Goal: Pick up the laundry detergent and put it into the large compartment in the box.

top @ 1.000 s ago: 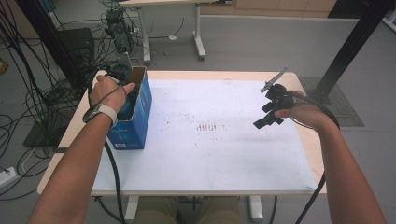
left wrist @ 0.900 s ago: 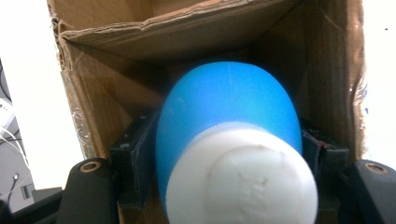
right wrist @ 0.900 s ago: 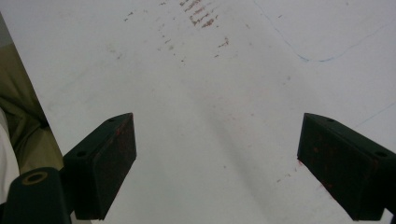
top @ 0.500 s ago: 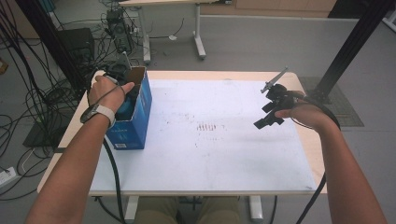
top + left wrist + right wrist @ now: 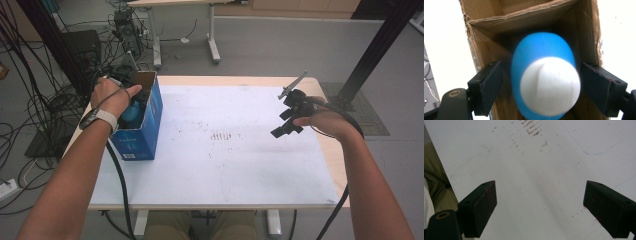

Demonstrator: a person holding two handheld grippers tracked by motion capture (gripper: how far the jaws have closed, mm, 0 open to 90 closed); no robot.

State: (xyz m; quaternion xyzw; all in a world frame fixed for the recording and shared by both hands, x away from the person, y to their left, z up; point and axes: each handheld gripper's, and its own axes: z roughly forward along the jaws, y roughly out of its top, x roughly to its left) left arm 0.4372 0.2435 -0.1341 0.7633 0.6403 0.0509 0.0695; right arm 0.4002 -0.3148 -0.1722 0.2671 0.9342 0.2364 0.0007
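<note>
- High view: my left hand-held gripper (image 5: 131, 102) is down in the open top of the blue cardboard box (image 5: 142, 131), which stands on the left part of the tabletop (image 5: 225, 170), close to its left edge
- Left gripper view: a blue object with a white end (image 5: 546, 80) sits between the two black jaws, blurred; I see a gap on each side, so the pads are not pressing on it. The jaws have just been opening and now stand moderately wide, with the object loose between them inside the box
- The brown inner walls of the box close in around the object on every side, and a folded flap crosses just behind it, so there is little room beside the jaws
- In the high view my left hand (image 5: 111, 95) and its watch strap (image 5: 101, 118) cover most of the box opening; I only catch a sliver of blue there
- My right hand-held gripper (image 5: 289, 117) hangs over the right part of the tabletop, well apart from the box, jaws spread wide with nothing between them; below it lies white surface with reddish-brown scuff marks (image 5: 532, 127) and a thin blue pen line (image 5: 594, 152)
- Around the tabletop: a tangle of black cables (image 5: 45, 105) on the floor to the left, another desk's legs (image 5: 212, 35) beyond the far edge, and a black post (image 5: 372, 55) at the far right
</note>
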